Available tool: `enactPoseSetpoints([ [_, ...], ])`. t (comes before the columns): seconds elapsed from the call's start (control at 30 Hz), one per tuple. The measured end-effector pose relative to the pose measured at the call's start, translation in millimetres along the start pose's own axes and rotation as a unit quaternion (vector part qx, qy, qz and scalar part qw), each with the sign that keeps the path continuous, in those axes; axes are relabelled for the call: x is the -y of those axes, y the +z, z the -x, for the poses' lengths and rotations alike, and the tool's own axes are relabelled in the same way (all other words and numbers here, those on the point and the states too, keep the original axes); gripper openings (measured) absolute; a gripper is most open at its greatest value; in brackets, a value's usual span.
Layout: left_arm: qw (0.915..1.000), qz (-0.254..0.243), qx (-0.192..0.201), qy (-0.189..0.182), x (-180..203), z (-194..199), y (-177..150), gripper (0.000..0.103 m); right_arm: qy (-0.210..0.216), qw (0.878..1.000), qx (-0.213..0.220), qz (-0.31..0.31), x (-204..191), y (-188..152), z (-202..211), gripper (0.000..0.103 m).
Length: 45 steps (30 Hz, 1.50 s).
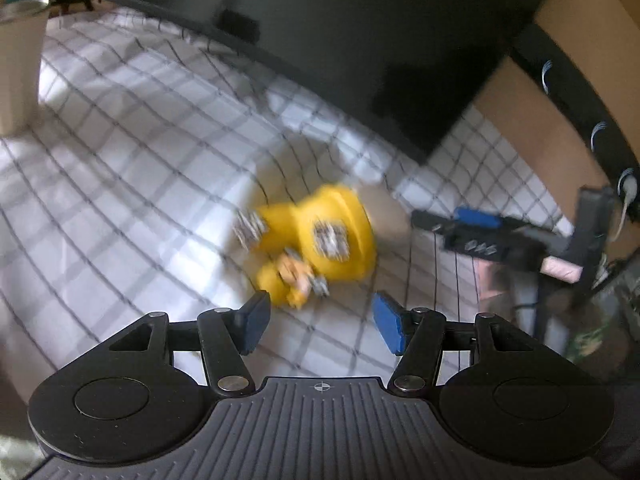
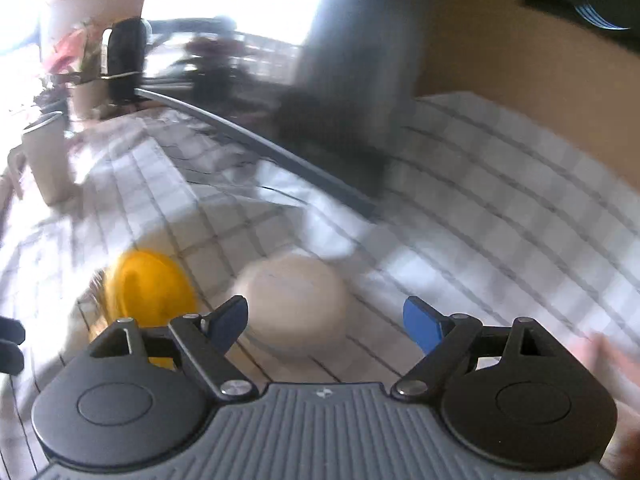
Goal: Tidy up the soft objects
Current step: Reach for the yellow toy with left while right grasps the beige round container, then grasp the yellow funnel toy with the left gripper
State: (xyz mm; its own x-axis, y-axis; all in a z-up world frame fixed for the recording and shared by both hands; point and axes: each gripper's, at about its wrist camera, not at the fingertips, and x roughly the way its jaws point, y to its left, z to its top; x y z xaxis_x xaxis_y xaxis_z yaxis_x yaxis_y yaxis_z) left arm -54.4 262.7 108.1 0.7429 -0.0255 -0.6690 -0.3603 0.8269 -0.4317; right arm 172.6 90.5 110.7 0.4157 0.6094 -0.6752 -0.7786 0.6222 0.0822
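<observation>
A yellow soft toy (image 1: 320,240) with checkered patches lies on the checked cloth (image 1: 140,140), just beyond my open left gripper (image 1: 320,320). A beige round soft object (image 1: 386,210) peeks out behind it. In the right wrist view the beige round object (image 2: 296,304) sits just ahead of my open right gripper (image 2: 328,320), nearer its left finger. The yellow toy (image 2: 148,292) lies to its left. The right gripper (image 1: 476,220) also shows at the right of the left wrist view. Both views are blurred.
A cream cup (image 1: 20,64) stands at the far left, also in the right wrist view (image 2: 44,160). A large dark box (image 1: 360,40) sits at the back of the cloth. A brown wall (image 1: 540,112) rises at the right. Plants (image 2: 76,56) stand far left.
</observation>
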Motion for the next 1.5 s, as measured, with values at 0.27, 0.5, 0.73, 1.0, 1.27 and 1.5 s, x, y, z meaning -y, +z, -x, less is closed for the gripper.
enactPoseSetpoints([
  [0.27,0.9969,0.028,0.032,-0.066,-54.7,-37.9,80.3,0.062,0.003,0.996,-0.017,-0.087,10.5,26.8,-84.3,0.085],
  [0.5,0.9931,0.045,-0.041,-0.101,-73.8,-95.3,88.2,0.061,0.047,0.993,-0.08,-0.076,15.0,17.6,-95.3,0.083],
  [0.73,0.9866,0.053,-0.065,-0.14,-60.1,-98.3,61.0,0.06,0.042,0.994,-0.092,-0.041,7.9,-39.7,-4.4,0.082],
  [1.0,0.9796,-0.105,-0.098,-0.141,23.2,-72.1,-6.1,0.061,-0.036,0.995,-0.086,-0.035,9.5,-109.1,90.2,0.083],
  [1.27,0.9711,-0.213,-0.089,-0.061,75.1,-53.1,-54.2,0.067,-0.084,0.991,-0.045,-0.098,28.5,-157.0,154.3,0.083],
  [1.5,0.9696,-0.233,-0.073,-0.019,85.8,-69.4,-51.2,0.074,-0.08,0.99,-0.038,-0.108,25.1,-183.0,177.8,0.084],
])
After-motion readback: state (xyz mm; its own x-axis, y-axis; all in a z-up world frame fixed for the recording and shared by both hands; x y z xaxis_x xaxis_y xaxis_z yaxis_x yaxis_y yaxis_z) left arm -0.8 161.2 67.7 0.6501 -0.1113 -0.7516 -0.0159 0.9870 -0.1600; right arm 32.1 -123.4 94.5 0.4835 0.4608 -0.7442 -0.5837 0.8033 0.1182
